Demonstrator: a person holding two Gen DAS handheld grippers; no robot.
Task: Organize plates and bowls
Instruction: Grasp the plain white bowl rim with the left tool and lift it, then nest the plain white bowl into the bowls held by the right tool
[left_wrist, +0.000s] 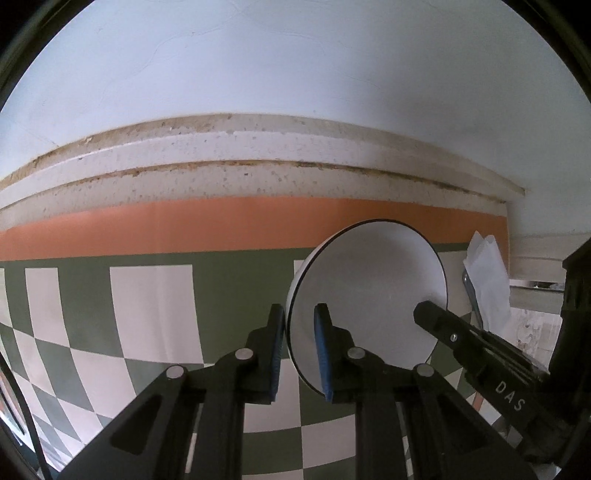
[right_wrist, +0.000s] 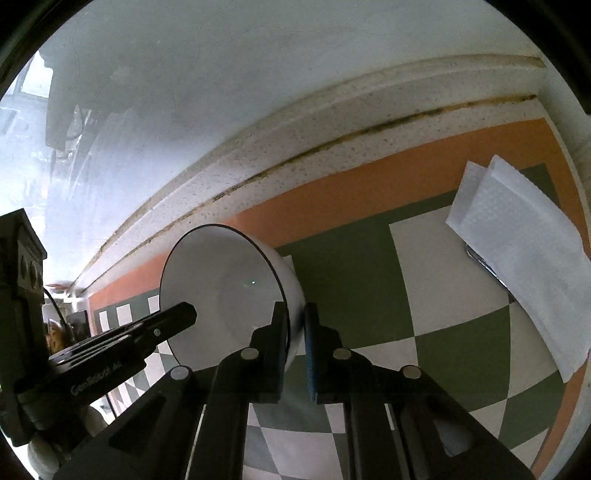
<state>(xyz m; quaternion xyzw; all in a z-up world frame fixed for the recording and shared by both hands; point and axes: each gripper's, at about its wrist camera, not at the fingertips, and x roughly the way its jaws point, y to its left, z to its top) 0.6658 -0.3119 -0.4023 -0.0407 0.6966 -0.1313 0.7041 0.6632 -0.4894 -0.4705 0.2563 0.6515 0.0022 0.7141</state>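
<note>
**Both grippers pinch one white bowl by its rim**

The left gripper (left_wrist: 300, 350) has its fingers nearly together on the rim of the white bowl (left_wrist: 369, 295), one pad inside and one outside. The right gripper (right_wrist: 295, 345) clamps the opposite rim the same way, its jaws narrowed to the wall's thickness. The bowl is tipped on edge between the two, raised above the checkered mat (left_wrist: 155, 306). Forward and right of the right gripper, a folded paper towel (right_wrist: 517, 236) lies on the mat.
</note>
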